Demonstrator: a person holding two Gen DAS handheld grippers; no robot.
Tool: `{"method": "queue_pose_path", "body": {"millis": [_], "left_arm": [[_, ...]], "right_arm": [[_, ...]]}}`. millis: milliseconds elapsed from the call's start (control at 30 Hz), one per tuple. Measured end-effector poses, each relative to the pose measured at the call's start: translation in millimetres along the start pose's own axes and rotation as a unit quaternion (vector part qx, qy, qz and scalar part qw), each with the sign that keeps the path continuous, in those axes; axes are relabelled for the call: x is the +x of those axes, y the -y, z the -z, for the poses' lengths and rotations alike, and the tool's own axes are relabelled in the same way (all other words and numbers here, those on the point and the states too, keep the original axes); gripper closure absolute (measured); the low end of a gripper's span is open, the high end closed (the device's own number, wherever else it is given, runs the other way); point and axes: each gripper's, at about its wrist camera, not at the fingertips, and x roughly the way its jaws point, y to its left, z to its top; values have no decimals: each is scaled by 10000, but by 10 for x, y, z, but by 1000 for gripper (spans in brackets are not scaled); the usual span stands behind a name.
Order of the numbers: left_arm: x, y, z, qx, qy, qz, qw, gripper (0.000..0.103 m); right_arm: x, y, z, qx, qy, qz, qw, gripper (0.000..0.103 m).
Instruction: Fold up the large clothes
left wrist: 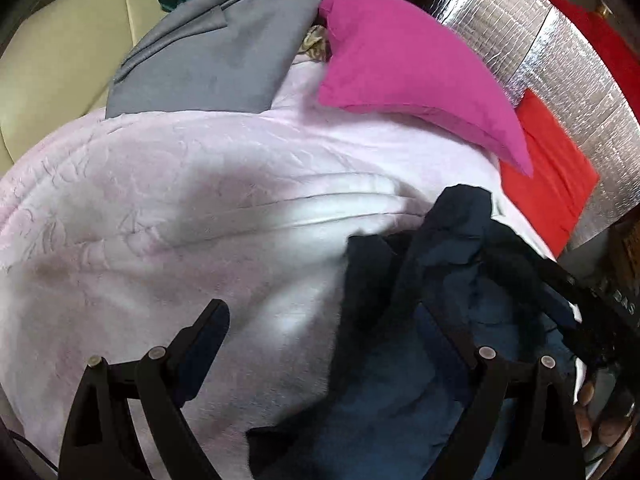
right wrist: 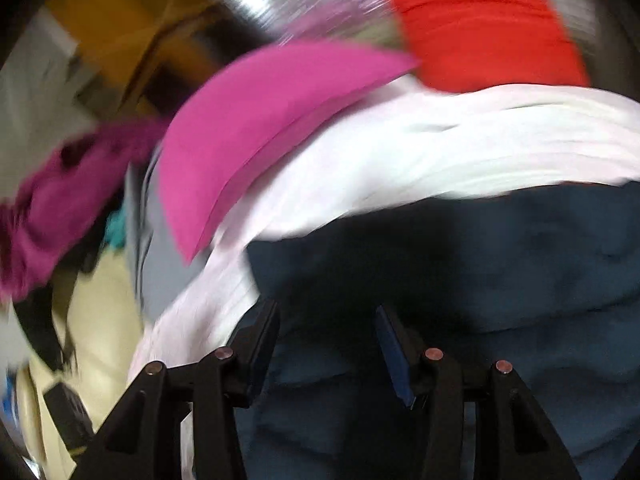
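Over on the left, the left hand-held gripper [left wrist: 320, 340] hangs with its jaws spread wide above the pale pink blanket [left wrist: 168, 208], nothing between them, though the right finger sits against the rumpled dark navy garment [left wrist: 452, 280] that lies bunched on the blanket's right side. Further back a grey garment [left wrist: 216, 52] lies flat, a magenta pillow [left wrist: 404, 68] rests on the blanket beside it, and a red cloth [left wrist: 548, 176] lies against the silver quilted panel [left wrist: 560, 52]. Moving right, the right hand-held gripper [right wrist: 326, 344] hovers over the same navy garment [right wrist: 480, 272], jaws about half apart and, by my read, pinching nothing, with cloth lying below the gap rather than in it. The step in hand looks like picking up and spreading the navy piece, and to do it well each hand-held gripper should find a true edge or corner, well apart from the other, so the cloth opens flat instead of lifting as 1 lump. Hard to call: the right view is smeared by motion, so seams and hems are lost. What kind of garment it is cannot be told, its lower part is cut off, and fingers [left wrist: 588, 396] show only at the frame's right edge.
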Motion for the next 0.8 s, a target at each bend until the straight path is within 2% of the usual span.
{"method": "queue_pose_path", "body": {"millis": [100,133,233,300,367,400,500,567,633,733,800], "left_arm": [[75,-26,-17,-16,-110,-16,9999,10],[89,-28,-21,-20,-135,-28,9999,10],[110,-13,-30,10,-179,14,9998,10],[110,9,-31,55,-168,23,9998,10],[115,37,-23,106,-172,24,9998,10],[127,50,-15,128,-200,38,9997,10],[135,83,9,182,-284,112,9994,10],[107,100,23,188,-255,144,9994,10],[61,136,40,222,-168,207,9994,10],[19,225,64,394,-73,264,9988,10],[28,285,86,509,-53,220,9984,10]], "right_arm": [[377,-190,-17,-151,-499,-51,9986,49],[569,-176,-66,-43,-623,113,9980,49],[869,26,-137,411,-718,313,9961,50],[890,186,-192,884,-634,75,9940,50],[768,261,-226,1111,-443,-184,9926,50],[613,322,-247,1153,-149,-299,9928,50],[197,503,-258,1189,419,-218,9918,48],[-153,724,-300,1205,694,58,9903,44],[-557,1025,-279,1242,1022,518,9856,38],[-1001,1534,-215,1611,1301,998,9732,38],[-1165,1858,-130,1872,1312,1232,9657,38]]}}
